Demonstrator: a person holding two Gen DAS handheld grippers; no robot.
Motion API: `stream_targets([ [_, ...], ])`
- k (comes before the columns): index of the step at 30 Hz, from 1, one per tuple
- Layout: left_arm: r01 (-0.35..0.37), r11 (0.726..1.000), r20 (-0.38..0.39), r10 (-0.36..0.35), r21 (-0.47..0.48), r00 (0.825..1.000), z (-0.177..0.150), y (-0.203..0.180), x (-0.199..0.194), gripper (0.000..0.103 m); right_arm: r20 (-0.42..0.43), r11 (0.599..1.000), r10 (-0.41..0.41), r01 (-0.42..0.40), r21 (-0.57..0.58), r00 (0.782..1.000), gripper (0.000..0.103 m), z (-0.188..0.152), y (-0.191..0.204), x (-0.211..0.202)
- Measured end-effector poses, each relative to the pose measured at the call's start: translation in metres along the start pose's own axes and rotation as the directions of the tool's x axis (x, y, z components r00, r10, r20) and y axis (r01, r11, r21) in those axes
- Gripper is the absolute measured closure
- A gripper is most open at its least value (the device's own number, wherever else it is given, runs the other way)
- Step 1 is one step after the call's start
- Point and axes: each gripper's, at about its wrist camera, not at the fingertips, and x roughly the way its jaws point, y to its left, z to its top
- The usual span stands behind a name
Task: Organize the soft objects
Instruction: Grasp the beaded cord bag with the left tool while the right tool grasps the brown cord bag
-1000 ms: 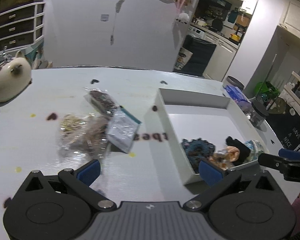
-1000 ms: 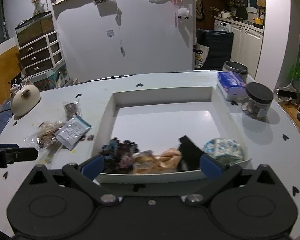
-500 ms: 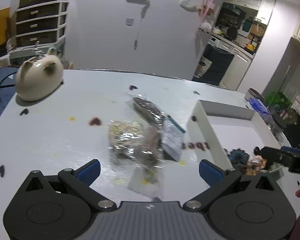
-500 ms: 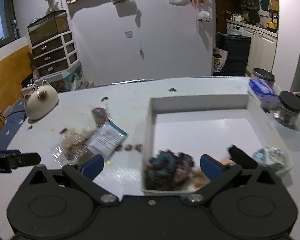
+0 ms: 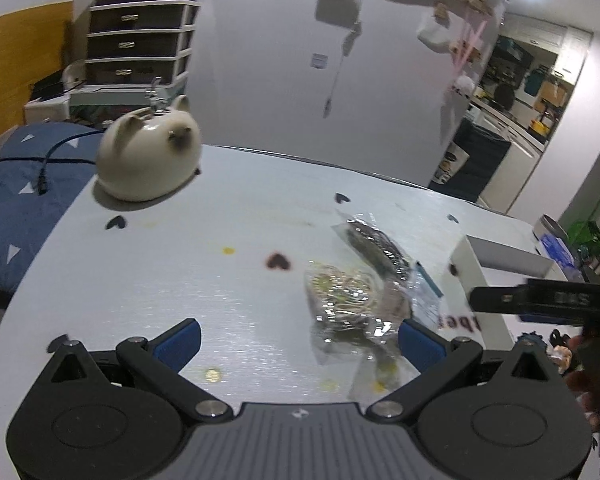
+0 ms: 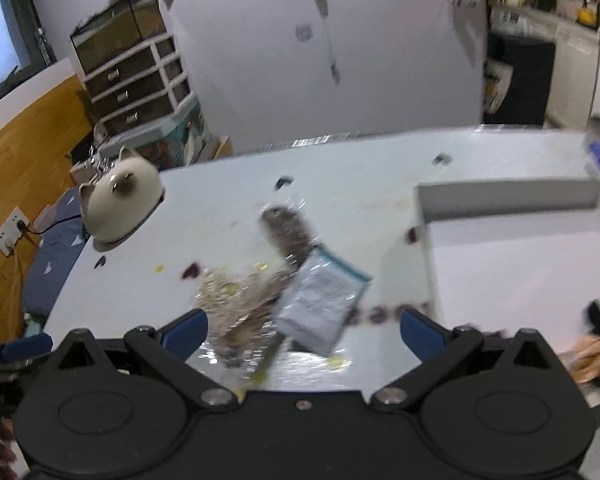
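**Soft packets beside the tray: getting the pick right**

Soft packets (image 6: 276, 300) are the next thing to grab, I'd say. Both sets of jaws stand wide apart and hold nothing. The right gripper (image 6: 302, 326) is lined up over the pile, with the grey-blue pouch (image 6: 320, 308) and the crinkly clear bag (image 6: 236, 304) sitting between its blue fingertips (image 6: 184, 330). The left gripper (image 5: 298, 340) hangs over bare surface (image 5: 180, 272) just left of the same pile, and only its right finger reaches the pile's edge.

How I'd do it: pick one packet, not the heap. The pouch lies on top and partly over the clear bag, so it looks like the clean first grab. Come down on its free edge, the one nearest the white tray (image 6: 508, 200), and close slowly (shiny film like that probably slips and drags its neighbours along). Lift a little and check nothing tags along.

Further out, the tray sits right of the pile with a few soft things already in its near corner (image 6: 596, 344). The cat-shaped ceramic pot (image 6: 118, 200) stands well apart at the far left. The right view is blurry, so finer detail is hard to call.
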Motion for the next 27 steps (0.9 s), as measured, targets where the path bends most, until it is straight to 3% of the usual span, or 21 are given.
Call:
stream_targets([
  [7, -0.025, 0.999, -0.012, 0.025, -0.023, 1.0, -0.001, 0.017, -0.002, 0.0, -0.134, 0.99, 0.104, -0.09, 0.105, 0.986, 0.0, 0.007, 0.024, 0.061],
  [11, -0.026, 0.999, -0.025, 0.025, -0.023, 0.999, 0.002, 0.019, 0.004, 0.0, -0.175, 0.987, 0.092, -0.067, 0.145, 0.98, 0.003, 0.005, 0.032, 0.09],
  [13, -0.02, 1.0, -0.031, 0.02, -0.021, 0.999, 0.005, 0.017, 0.011, 0.0, -0.197, 0.99, 0.086, -0.062, 0.127, 0.977, 0.017, 0.0, 0.036, 0.099],
  [15, -0.008, 1.0, -0.038, 0.008, -0.016, 0.999, 0.009, 0.013, 0.019, 0.0, -0.222, 0.993, 0.077, -0.055, 0.105, 0.972, 0.042, -0.004, 0.037, 0.105],
  [16, -0.001, 1.0, -0.041, 0.0, -0.012, 0.999, 0.011, 0.011, 0.024, 0.0, -0.233, 0.994, 0.075, -0.053, 0.099, 0.97, 0.049, -0.007, 0.036, 0.107],
  [21, 0.04, 0.999, -0.079, -0.039, 0.009, 0.996, 0.024, -0.008, 0.058, 0.0, -0.257, 0.998, 0.041, -0.029, 0.047, 0.966, 0.074, -0.019, 0.022, 0.103],
  [27, 0.045, 0.998, -0.154, -0.038, 0.046, 0.987, 0.03, -0.038, 0.109, 0.0, -0.243, 0.996, -0.019, -0.002, -0.087, 0.97, 0.076, -0.032, 0.01, 0.084],
])
